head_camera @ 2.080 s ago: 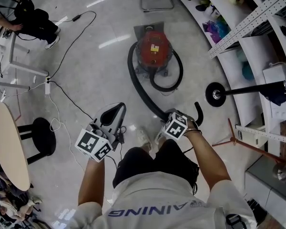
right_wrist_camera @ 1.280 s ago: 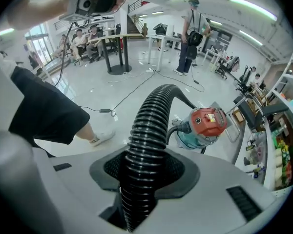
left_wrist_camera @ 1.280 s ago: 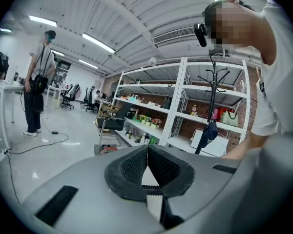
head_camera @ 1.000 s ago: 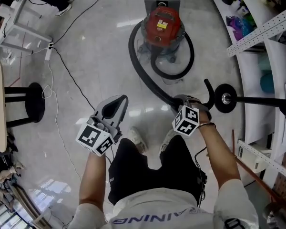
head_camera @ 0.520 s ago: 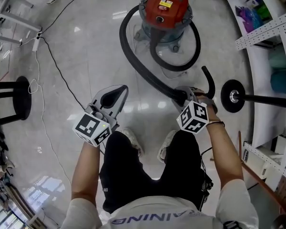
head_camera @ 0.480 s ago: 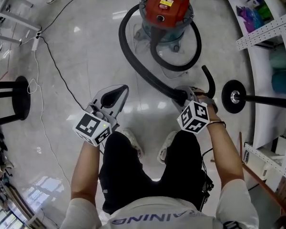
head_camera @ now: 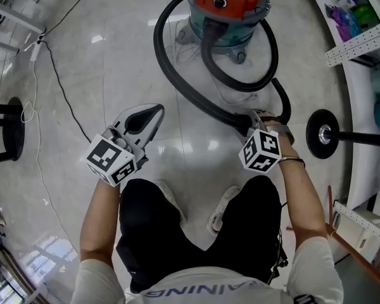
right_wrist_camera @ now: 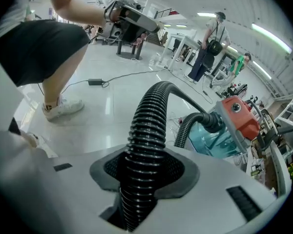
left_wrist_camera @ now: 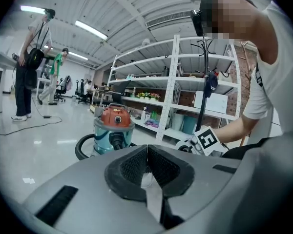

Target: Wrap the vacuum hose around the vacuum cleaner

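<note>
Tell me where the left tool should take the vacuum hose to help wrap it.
Take the hose on its nearly straight run between the vacuum cleaner and the right tool, which already clamps it. That stretch faces the left tool: come down from the left, jaws opened first, across the ribs.

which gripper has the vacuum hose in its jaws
The right gripper: its jaws clamp the black ribbed hose, while the left gripper has its jaws shut together on nothing.
</note>
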A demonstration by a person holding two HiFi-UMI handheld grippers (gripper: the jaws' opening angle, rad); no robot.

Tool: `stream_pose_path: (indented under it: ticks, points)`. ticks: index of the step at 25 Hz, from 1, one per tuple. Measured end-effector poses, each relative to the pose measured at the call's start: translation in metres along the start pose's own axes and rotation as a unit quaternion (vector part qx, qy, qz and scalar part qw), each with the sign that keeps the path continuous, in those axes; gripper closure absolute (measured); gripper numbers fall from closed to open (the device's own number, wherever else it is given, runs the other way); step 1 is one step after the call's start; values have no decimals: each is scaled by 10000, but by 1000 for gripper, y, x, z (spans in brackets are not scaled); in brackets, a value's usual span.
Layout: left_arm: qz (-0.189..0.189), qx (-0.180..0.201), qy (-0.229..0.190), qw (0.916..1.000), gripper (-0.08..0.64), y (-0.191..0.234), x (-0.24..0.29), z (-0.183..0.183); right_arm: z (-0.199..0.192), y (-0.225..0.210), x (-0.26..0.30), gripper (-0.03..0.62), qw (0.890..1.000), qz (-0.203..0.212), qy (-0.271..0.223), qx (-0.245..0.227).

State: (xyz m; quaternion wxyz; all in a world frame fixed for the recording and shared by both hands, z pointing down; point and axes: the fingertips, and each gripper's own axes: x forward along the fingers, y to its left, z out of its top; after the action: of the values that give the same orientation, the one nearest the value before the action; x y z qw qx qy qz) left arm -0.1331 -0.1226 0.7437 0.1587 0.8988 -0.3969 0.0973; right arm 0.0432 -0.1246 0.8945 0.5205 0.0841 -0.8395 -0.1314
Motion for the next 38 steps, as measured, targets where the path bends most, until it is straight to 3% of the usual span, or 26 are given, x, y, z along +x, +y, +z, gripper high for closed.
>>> stream_pose_path:
  ticks: [4,12,21,29,35,38]
  points:
    - [-199,203,135,9995,541,5,12,-29,-30,16,29,445,9996,-108,184,-209]
    - [-423,-20,11,9991,541,12,35,-60,-91,23,80,445,9992,-281,236,-143]
    - [-486,-97,175,9986,541,20,46,-86,-118,35,138,446,9989,-249,215,-348]
    - [-593,-253,227,9977,541,20,40,-96,-126,63,185,451,9977,501,311,-334]
    - [-668,-295,344,9967,541,17,39,-104,-138,84,207,459,9893,1366,489,-154]
    - [-699,-281,384,9964,541,16,40,-107,-145,91,217,460,9853,1605,569,-104]
